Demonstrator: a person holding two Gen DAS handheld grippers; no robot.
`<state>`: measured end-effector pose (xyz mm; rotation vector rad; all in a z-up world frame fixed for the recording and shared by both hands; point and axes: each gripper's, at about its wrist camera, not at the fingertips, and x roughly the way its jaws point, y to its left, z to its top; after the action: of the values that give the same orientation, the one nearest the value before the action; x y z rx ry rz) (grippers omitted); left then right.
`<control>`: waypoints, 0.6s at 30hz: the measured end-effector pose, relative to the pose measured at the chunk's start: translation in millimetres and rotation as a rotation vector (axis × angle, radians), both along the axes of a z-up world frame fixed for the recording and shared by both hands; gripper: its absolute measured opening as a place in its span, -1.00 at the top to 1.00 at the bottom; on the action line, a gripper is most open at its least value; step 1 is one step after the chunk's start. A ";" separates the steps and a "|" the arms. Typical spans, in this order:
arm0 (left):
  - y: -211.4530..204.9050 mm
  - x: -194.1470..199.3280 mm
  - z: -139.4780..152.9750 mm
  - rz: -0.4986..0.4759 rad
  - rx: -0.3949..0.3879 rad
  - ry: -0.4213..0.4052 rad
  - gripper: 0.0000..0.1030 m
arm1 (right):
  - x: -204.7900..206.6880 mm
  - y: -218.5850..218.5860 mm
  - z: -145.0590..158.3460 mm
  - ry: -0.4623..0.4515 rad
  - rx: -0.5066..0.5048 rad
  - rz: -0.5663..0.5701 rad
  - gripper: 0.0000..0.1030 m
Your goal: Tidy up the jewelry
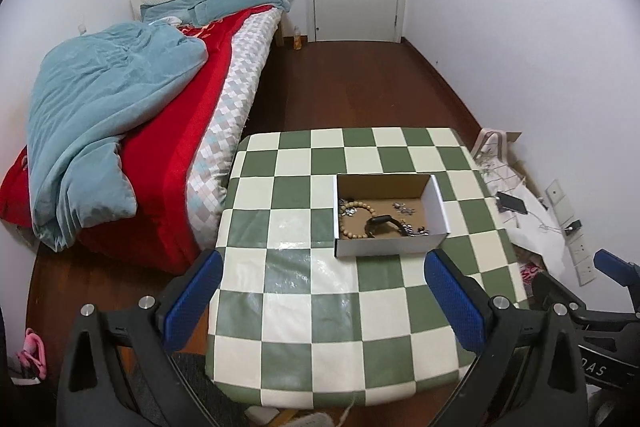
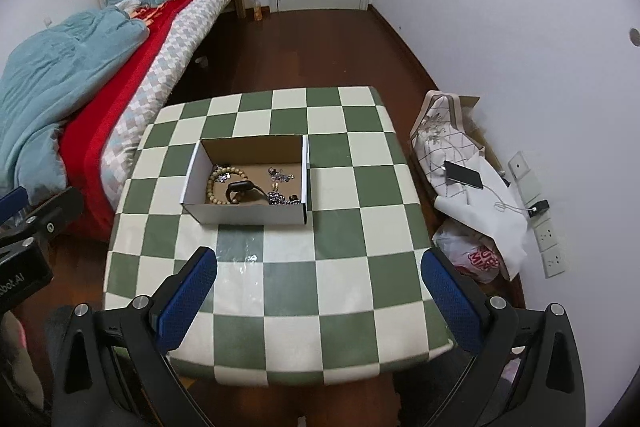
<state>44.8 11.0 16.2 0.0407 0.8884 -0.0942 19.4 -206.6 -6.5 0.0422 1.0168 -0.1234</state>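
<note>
The cardboard box (image 2: 246,183) of jewelry sits mid-worktop (image 2: 340,279), ahead of both empty, wide-open tools: slightly left of the right tool (image 2: 320,299), slightly right of the left tool (image 1: 324,301), neither clearly nearer.

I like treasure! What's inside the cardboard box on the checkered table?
Inside the cardboard box: a wooden bead bracelet, a black band and small silvery jewelry. The near wall hides whatever lies against it.

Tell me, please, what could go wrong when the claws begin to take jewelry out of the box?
The bead bracelet lies touching the black band, so lifting one may drag the other. The small silver pieces could slip from a claw. The light cardboard box may slide on the glossy tablecloth.
</note>
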 end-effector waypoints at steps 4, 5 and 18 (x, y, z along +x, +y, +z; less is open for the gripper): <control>0.3 -14.8 7.7 -0.002 -0.012 -0.002 -1.00 | -21.9 0.1 18.3 -0.025 0.003 -0.001 -1.00; 0.3 -19.3 10.2 -0.006 -0.018 -0.003 -1.00 | -24.4 0.1 21.8 -0.032 0.001 -0.002 -1.00; -5.2 -53.5 35.9 -0.037 -0.048 -0.005 -1.00 | -67.6 10.6 76.0 -0.120 -0.010 0.025 -1.00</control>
<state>-8.6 5.8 52.1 0.0122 0.8797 -0.1498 -48.1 -196.0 69.6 0.0273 0.8964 -0.1023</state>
